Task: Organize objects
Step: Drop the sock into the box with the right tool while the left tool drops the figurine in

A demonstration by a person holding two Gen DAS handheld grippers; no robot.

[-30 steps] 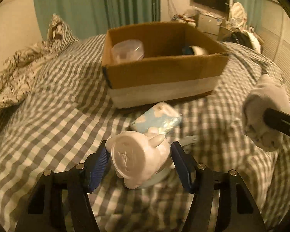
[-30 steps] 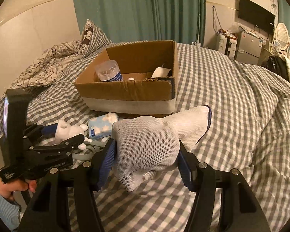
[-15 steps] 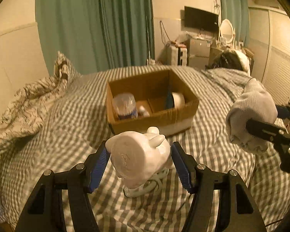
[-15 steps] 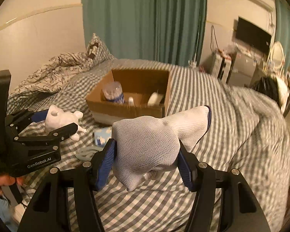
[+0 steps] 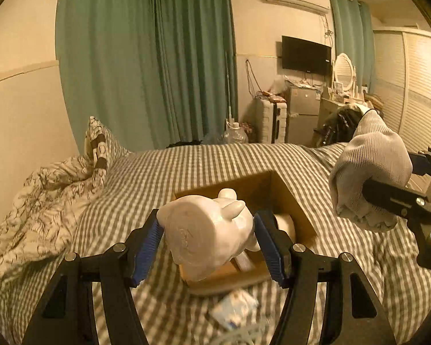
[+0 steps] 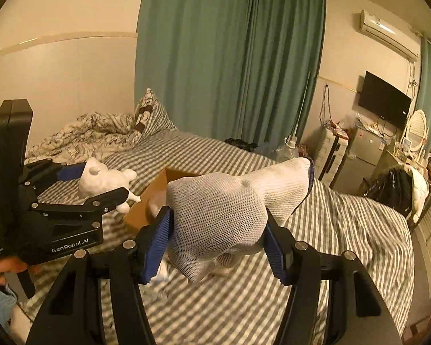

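Note:
My left gripper (image 5: 208, 240) is shut on a white animal figurine (image 5: 207, 230) and holds it high above the bed, in front of the open cardboard box (image 5: 290, 201). It also shows in the right wrist view (image 6: 106, 184). My right gripper (image 6: 218, 240) is shut on a white mesh glove (image 6: 221, 212), held in the air to the right of the box; the glove also shows in the left wrist view (image 5: 370, 169). In the right wrist view the box (image 6: 158, 198) is mostly hidden behind the glove.
The bed has a grey checked cover (image 5: 186, 166) with a crumpled patterned quilt (image 5: 43, 201) at the left. A blue-white packet (image 5: 235, 307) and a coiled cable lie in front of the box. Green curtains, a TV and a fridge stand beyond the bed.
Both grippers have risen well above the bed with their objects still held. The box now looks smaller and lower in both views, and more of the room shows.

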